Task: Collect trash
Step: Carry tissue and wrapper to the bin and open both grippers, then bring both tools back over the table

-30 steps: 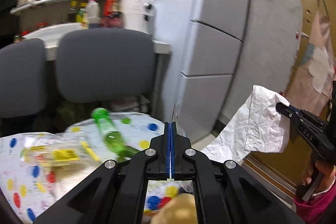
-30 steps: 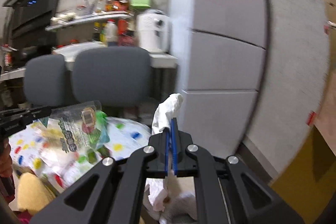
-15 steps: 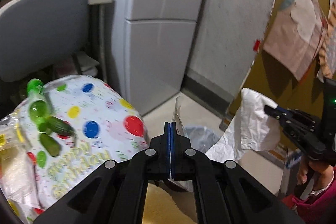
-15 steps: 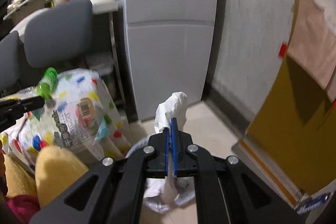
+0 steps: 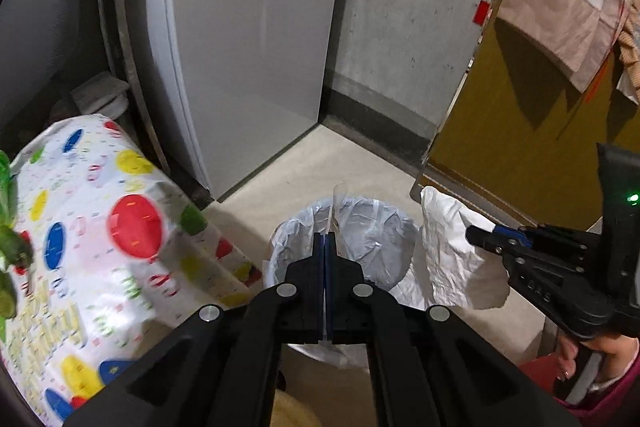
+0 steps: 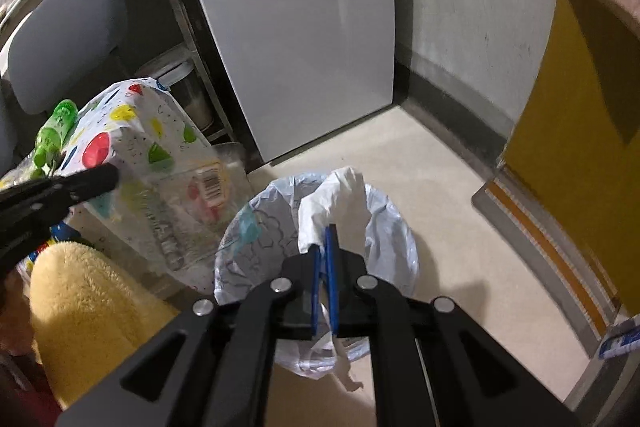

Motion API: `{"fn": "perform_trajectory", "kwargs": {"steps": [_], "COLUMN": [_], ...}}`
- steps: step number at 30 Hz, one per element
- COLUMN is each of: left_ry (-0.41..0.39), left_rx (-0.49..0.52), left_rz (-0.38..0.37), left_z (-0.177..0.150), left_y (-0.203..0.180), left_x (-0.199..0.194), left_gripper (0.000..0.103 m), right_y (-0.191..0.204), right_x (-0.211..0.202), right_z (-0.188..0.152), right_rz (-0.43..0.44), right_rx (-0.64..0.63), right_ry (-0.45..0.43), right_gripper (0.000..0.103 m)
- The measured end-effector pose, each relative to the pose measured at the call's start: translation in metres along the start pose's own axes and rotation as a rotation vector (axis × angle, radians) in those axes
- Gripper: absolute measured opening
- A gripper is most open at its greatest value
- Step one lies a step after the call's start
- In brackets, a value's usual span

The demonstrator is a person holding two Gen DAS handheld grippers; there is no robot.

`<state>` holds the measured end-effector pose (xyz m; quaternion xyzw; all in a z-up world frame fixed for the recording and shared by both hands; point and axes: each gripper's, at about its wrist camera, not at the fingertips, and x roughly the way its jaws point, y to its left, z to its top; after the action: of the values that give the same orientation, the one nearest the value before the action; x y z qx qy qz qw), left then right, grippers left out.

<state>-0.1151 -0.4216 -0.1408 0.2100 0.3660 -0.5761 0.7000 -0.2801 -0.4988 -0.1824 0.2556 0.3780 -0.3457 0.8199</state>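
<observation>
Crumpled white paper trash (image 5: 452, 247) and a clear plastic wrapper (image 5: 335, 205) are the 2 items being carried to the round bin lined with a pale plastic bag (image 5: 372, 227).

Left wrist view: the left gripper (image 5: 325, 251) is pinched tight on the thin edge of the clear wrapper, which stands up just over the bin's rim. The right gripper (image 5: 478, 235) holds the white paper beside the bin's right edge. 1.0 s ago this view faced grey chairs and a table; 0.5 s ago the bin was only partly seen; now it lies directly below the fingers.

Right wrist view: the right gripper (image 6: 325, 247) is closed on the white paper (image 6: 340, 199), now hanging over the bin's opening (image 6: 248, 227). The left gripper (image 6: 96, 179) carries the wrapper with its barcode label (image 6: 208, 187) beside the balloon-print tablecloth (image 6: 132, 123). Both items appear ready for release.
</observation>
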Motion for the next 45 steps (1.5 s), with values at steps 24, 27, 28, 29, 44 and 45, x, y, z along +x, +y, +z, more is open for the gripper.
{"fn": "perform_trajectory", "kwargs": {"steps": [24, 27, 28, 29, 44, 45], "left_ry": [-0.006, -0.028, -0.038, -0.051, -0.032, -0.029], "left_rx": [-0.07, -0.115, -0.131, -0.151, -0.609, -0.629], "left_rz": [0.02, 0.087, 0.109, 0.16, 0.621, 0.636], "left_z": [0.017, 0.008, 0.003, -0.006, -0.157, -0.165], "left_y": [0.027, 0.053, 0.062, 0.076, 0.225, 0.231], "left_x": [-0.03, -0.066, -0.078, -0.099, -0.267, -0.271], "left_gripper": [0.045, 0.045, 0.045, 0.045, 0.045, 0.045], "right_y": [0.027, 0.051, 0.064, 0.073, 0.298, 0.31], "right_x": [-0.088, -0.098, -0.102, -0.104, -0.082, -0.079], "right_z": [0.031, 0.035, 0.036, 0.038, 0.027, 0.025], "right_rz": [0.052, 0.085, 0.112, 0.13, 0.451, 0.461], "right_rx": [-0.023, -0.064, -0.084, -0.1, -0.489, -0.51], "right_ry": [-0.205, -0.225, -0.233, -0.238, -0.112, -0.099], "right_gripper": [0.063, 0.063, 0.063, 0.063, 0.063, 0.063]}}
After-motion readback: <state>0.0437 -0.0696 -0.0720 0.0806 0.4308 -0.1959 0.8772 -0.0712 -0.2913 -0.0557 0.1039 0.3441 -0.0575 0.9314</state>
